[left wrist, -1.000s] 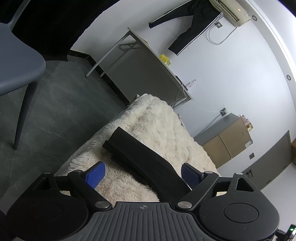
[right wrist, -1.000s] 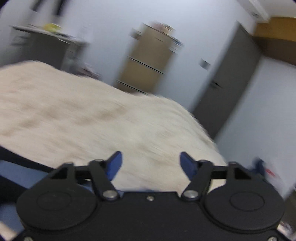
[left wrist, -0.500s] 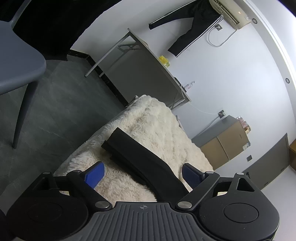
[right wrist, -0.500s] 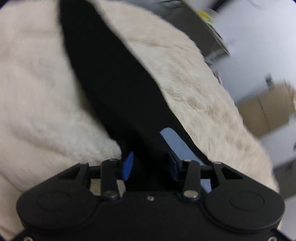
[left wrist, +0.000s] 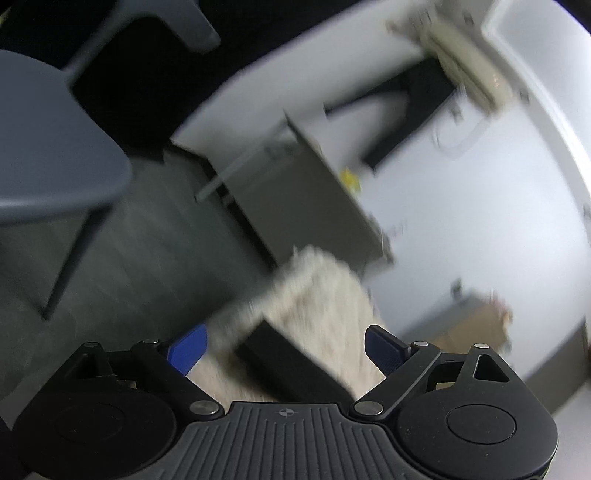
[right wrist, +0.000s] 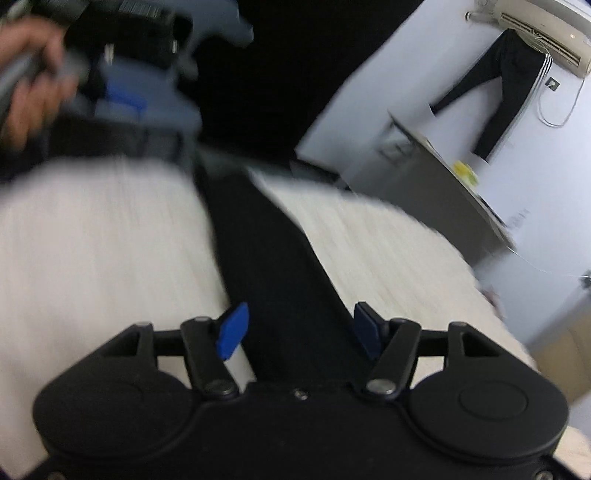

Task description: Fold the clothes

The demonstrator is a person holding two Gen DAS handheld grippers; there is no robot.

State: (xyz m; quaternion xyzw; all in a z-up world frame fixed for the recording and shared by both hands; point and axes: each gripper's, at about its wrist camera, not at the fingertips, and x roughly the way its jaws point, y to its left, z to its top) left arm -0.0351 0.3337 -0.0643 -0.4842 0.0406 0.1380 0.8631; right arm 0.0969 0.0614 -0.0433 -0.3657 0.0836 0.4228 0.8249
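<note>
A cream shaggy blanket (right wrist: 369,236) covers the work surface, and a folded black garment (right wrist: 273,258) lies along it as a long strip. The right gripper (right wrist: 299,328) sits over the strip's near end, its jaws opening, cloth between the blue pads but not pinched. The left gripper (left wrist: 286,347) is spread wide and empty. Beyond stand a grey table (left wrist: 306,199), a grey chair (left wrist: 55,173) and dark floor (left wrist: 155,251); black striped trousers (right wrist: 506,85) hang under an air conditioner (right wrist: 535,26) on the white wall.
</note>
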